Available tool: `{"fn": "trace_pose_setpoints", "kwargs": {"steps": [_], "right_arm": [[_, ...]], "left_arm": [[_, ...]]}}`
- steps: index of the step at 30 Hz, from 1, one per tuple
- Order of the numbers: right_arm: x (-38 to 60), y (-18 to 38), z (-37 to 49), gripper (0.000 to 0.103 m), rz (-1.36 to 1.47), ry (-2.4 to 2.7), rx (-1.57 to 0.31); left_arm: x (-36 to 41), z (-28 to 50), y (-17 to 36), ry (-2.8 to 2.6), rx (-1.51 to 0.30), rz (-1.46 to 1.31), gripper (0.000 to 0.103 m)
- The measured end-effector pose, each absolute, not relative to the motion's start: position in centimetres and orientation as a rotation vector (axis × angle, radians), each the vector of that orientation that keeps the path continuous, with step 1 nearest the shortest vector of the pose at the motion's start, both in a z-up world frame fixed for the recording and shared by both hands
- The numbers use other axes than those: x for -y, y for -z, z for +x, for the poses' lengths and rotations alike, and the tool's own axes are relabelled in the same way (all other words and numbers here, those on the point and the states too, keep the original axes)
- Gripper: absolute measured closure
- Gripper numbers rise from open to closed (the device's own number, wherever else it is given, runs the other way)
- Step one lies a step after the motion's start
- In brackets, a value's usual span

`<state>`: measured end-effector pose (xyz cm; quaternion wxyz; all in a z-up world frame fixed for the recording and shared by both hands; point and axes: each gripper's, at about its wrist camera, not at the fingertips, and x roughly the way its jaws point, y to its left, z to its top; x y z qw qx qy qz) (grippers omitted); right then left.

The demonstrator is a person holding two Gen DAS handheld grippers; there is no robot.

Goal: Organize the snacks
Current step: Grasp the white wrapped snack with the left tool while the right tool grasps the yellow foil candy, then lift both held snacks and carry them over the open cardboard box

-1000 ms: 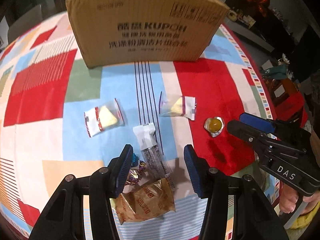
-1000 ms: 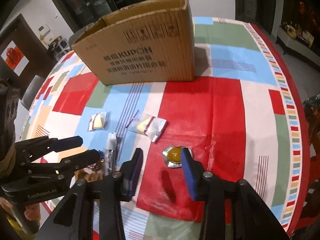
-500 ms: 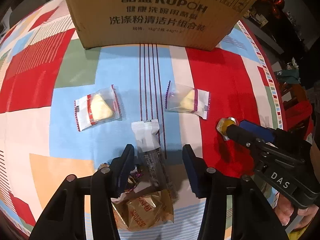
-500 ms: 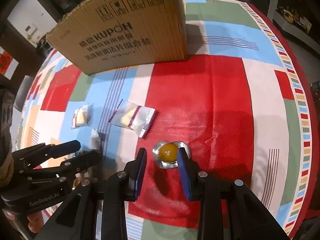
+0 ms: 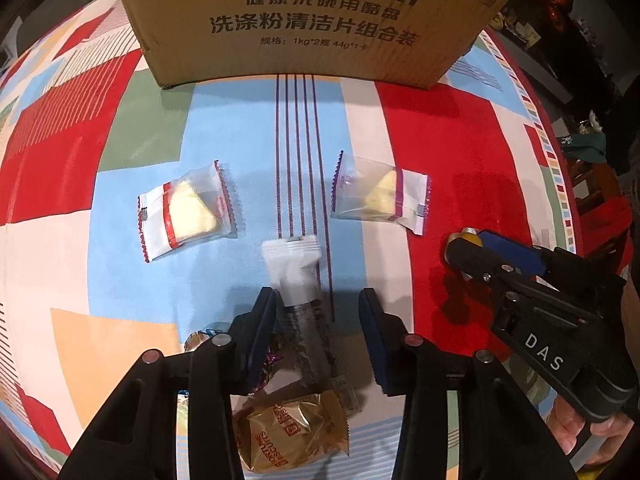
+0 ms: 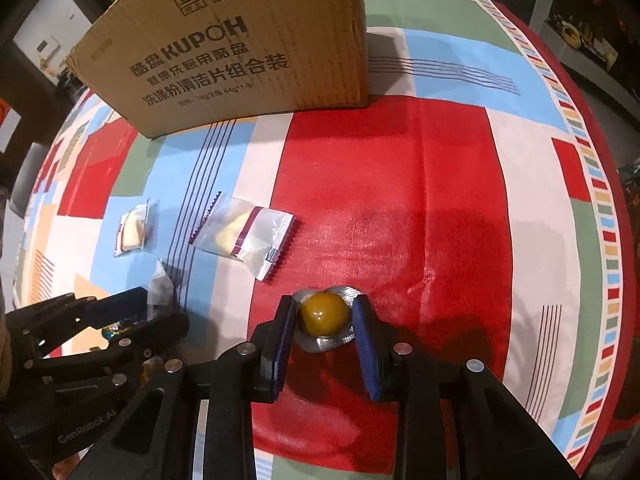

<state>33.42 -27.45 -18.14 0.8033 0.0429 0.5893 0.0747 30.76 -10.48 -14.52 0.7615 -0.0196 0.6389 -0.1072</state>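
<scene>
A brown cardboard box (image 5: 312, 20) printed "KUPOH" is standing at the far side of the patchwork tablecloth (image 6: 400, 184). Before it, two clear wafer packets (image 5: 184, 210) (image 5: 380, 198) are lying flat, long axes running sideways. The left gripper (image 5: 318, 320) has been closing, jaws straddling a long clear stick packet (image 5: 298, 280) pointing toward the box, right pad apart. The right gripper (image 6: 322, 316) has been closing, pads touching a yellow jelly cup (image 6: 323, 314). A gold "BISCUITS" pack (image 5: 288, 432) is lying nearest.
</scene>
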Motion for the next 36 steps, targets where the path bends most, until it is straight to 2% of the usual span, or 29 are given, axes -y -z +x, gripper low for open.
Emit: {"fn": "trace_pose_setpoints", "kwargs": {"steps": [3,10,21,36], "right_arm": [[27.1,18.2,33.4,0.074,0.071,-0.154,-1.257],[26.8,18.1,32.8,0.074,0.092,-0.165,-1.256],[25.6,14.7,31.4,0.074,0.079,-0.225,-1.19],[25.1,7.9,30.3,0.074,0.046,-0.242,-1.017]], "left_arm": [[10.4,30.8,14.8,0.214,-1.391,-0.033,0.076],[9.8,30.7,14.8,0.225,-1.38,-0.077,0.082],[9.8,30.1,11.5,0.277,-1.296,-0.092,0.084],[8.5,28.8,4.6,0.303,-1.082,-0.06,0.084]]}}
